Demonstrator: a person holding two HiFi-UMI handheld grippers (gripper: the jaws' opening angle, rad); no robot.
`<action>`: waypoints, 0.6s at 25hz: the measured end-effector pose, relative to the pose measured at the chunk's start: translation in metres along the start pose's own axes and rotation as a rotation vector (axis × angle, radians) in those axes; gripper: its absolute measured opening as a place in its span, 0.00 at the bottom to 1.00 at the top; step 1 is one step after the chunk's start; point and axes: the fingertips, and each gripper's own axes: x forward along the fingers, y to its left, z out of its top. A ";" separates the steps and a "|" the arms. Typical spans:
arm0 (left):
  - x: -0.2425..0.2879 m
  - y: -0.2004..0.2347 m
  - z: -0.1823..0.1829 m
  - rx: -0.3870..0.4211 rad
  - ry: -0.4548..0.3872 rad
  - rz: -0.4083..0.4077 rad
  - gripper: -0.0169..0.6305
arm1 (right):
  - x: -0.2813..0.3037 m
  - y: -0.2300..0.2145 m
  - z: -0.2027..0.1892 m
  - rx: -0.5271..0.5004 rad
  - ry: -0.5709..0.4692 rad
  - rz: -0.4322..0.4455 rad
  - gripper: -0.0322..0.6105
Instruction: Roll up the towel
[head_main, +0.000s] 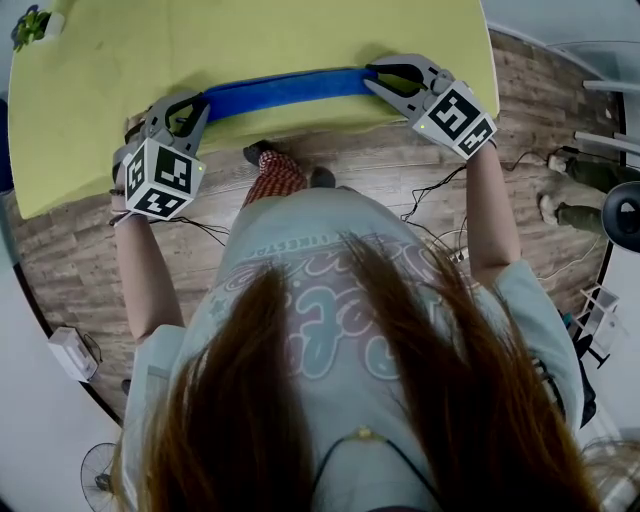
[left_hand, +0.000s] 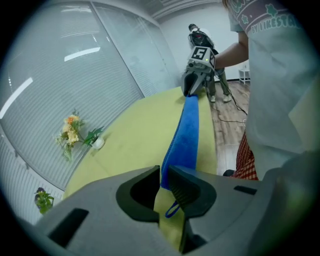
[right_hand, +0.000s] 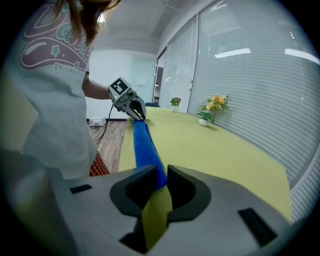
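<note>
Towel of blue cloth (head_main: 285, 90), a long thin strip, lies side to side along the near edge of the yellow-green tabletop (head_main: 250, 40). The left gripper (head_main: 198, 108) pinches 1 end in its fingers, the right gripper (head_main: 378, 80) pinches the other, so both are equally near

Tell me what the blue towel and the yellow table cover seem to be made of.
The blue towel looks like terry or microfibre cloth, matte: fuzzy surface, rolled into a long strip. The yellow table cover is probably smooth fabric or a thin mat, matte: no glare, and it curves over the edge.
</note>
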 end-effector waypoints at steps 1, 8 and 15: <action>-0.002 0.001 0.001 -0.032 -0.021 0.009 0.08 | -0.002 -0.001 0.000 -0.001 -0.002 -0.012 0.17; -0.040 0.021 0.018 -0.215 -0.195 0.100 0.08 | -0.022 -0.007 0.009 -0.028 -0.043 -0.091 0.27; -0.034 -0.025 0.014 -0.102 -0.144 0.043 0.08 | -0.020 0.022 0.017 -0.145 -0.050 -0.091 0.26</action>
